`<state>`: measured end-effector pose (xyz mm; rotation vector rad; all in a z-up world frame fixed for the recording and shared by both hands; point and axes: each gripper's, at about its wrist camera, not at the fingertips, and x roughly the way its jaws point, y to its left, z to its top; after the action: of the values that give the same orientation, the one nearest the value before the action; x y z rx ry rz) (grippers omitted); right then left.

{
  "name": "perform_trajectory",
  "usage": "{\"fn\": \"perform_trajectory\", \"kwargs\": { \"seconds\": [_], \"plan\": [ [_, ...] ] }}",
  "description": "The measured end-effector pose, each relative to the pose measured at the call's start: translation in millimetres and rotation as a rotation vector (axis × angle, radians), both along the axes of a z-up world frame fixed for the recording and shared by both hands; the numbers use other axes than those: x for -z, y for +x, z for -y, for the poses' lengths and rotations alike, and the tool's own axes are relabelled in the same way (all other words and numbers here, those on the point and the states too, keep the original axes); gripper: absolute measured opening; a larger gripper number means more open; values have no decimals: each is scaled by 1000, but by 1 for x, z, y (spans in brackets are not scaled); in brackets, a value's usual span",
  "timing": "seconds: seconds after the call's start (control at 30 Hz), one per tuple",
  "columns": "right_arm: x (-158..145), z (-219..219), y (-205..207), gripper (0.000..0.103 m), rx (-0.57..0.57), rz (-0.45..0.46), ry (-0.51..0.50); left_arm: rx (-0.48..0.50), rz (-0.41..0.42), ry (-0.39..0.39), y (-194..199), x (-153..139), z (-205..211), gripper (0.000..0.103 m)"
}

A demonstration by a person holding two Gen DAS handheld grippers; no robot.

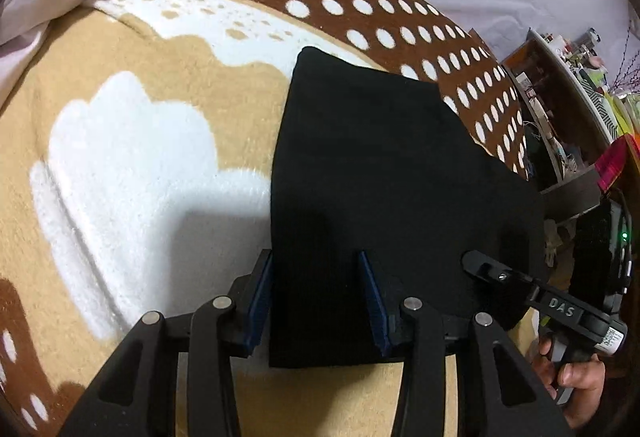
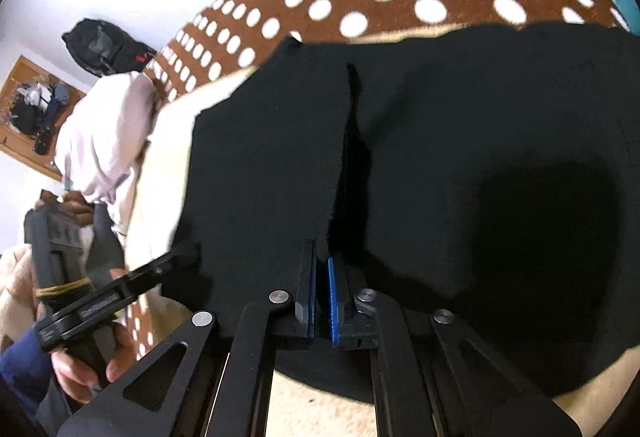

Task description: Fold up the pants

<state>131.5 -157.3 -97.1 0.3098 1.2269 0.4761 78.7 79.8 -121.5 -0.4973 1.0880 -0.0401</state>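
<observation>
While both tools point down at the bed: lines below give what is seen.
Pants [image 1: 384, 173]: black, folded, lying flat on the blanket [image 1: 132, 141]; they are directly ahead of both hand-held grippers.
Left hand-held gripper [image 1: 320, 305]: jaws wide apart, with the near left edge of the pants between the blue pads [image 1: 262, 301]; the pads do not press the cloth.
Right hand-held gripper [image 2: 321, 297]: jaws closed, pinching an edge of the pants that stands up as a ridge ahead of the fingertips.
Blanket: tan with white cloud shapes, and a brown border with white dots beyond the pants.
Pillow [image 2: 104, 133]: pale, far to the left of the right hand-held gripper.
Hands: one hand [image 1: 572, 377] holds the right tool, another hand [image 2: 88, 365] holds the left tool.
</observation>
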Motion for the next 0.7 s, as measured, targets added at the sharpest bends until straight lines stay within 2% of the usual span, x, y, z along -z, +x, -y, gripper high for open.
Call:
{"fn": "perform_trajectory", "kwargs": {
  "seconds": [0.1, 0.23, 0.3, 0.37, 0.43, 0.57, 0.67, 0.7],
  "plan": [
    [-13, 5, -12, 4, 29, -13, 21, -20, -22, -1, 0, -2, -5, 30],
    [4, 10, -14, 5, 75, -96, -38, -6, -12, 8, -2, -7, -4, 28],
    [12, 11, -6, 6, 96, -134, -24, -7, -13, 12, -2, -8, -3, 28],
    [2, 14, -6, 9, 118, -94, -61, -4, -14, 30, -1, -11, -1, 28],
    [-15, 17, -9, 10, 126, -9, -137, 2, 6, 54, -1, -19, 1, 28],
    [-34, 16, -1, 10, 102, 93, -115, 10, 81, 52, 3, -38, 4, 28],
    [-31, 2, 15, 10, 38, 115, -87, 48, 107, 57, 7, -42, 12, 28],
    [-28, -3, 23, 10, 22, 135, -106, 60, 103, 64, 9, -39, 15, 28]
  ]
}}
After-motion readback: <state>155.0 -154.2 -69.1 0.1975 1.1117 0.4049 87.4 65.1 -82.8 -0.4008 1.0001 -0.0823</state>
